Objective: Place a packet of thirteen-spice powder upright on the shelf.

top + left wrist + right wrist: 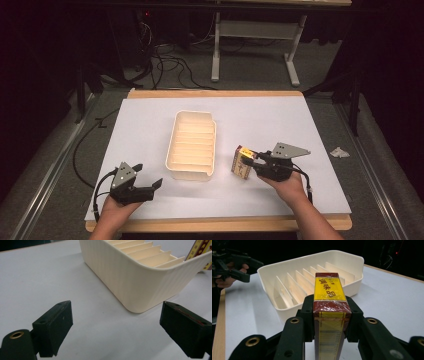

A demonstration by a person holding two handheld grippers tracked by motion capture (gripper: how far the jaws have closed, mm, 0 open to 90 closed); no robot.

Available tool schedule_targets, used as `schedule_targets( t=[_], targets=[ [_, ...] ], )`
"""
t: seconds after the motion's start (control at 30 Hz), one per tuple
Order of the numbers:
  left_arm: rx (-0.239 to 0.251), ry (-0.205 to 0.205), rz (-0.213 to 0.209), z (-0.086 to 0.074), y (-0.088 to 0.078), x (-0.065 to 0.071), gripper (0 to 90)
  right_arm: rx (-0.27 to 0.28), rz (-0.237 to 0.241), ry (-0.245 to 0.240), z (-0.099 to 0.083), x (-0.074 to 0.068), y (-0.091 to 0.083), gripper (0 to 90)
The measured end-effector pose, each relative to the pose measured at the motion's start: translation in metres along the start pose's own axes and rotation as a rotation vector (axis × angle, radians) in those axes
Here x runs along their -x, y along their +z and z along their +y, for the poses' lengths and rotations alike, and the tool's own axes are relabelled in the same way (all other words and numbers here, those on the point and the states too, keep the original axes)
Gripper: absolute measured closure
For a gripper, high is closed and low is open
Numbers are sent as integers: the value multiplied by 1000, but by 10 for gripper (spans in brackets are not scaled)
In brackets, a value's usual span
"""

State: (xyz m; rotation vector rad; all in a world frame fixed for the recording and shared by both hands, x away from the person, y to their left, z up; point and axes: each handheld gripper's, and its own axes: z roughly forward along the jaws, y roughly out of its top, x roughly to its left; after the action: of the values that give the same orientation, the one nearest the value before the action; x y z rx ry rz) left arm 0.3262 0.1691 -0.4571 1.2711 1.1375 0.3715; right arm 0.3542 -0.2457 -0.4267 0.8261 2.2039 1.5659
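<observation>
Seasoning box, yellow and dark red under clear wrap, sits clamped in your right hand-held gripper, both jaws pressing its two broad faces; in the high view the box stands on the white sheet of the table, just right of the cream divided tray and apart from its right wall. From the right gripper view the box points at the tray's long side, whose rim lies just ahead. Your left hand-held gripper rests near the table's front left edge, its jaws spread wide with nothing between them, aimed toward the tray's near corner; bare sheet lies between it and that corner. You have open sheet to the right of the box as far as the table's right edge, and a wide bare strip behind the tray. The tray's slots between the thin dividers are open from above.
</observation>
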Motion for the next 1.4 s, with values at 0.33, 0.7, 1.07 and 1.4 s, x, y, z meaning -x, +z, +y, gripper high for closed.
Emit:
schedule_targets(
  t=[0.33,0.7,1.07,1.4],
  targets=[
    [9,0,11,1,0,-2,119,35,20,-5,14,7,-5,686],
    [6,0,16,2,-1,-5,119,41,88,-48,33,12,4,686],
    [13,-4,12,3,-3,-5,119,54,159,-71,55,9,19,687],
    [14,-2,8,4,-4,-5,119,62,219,-93,67,1,29,687]
  ],
)
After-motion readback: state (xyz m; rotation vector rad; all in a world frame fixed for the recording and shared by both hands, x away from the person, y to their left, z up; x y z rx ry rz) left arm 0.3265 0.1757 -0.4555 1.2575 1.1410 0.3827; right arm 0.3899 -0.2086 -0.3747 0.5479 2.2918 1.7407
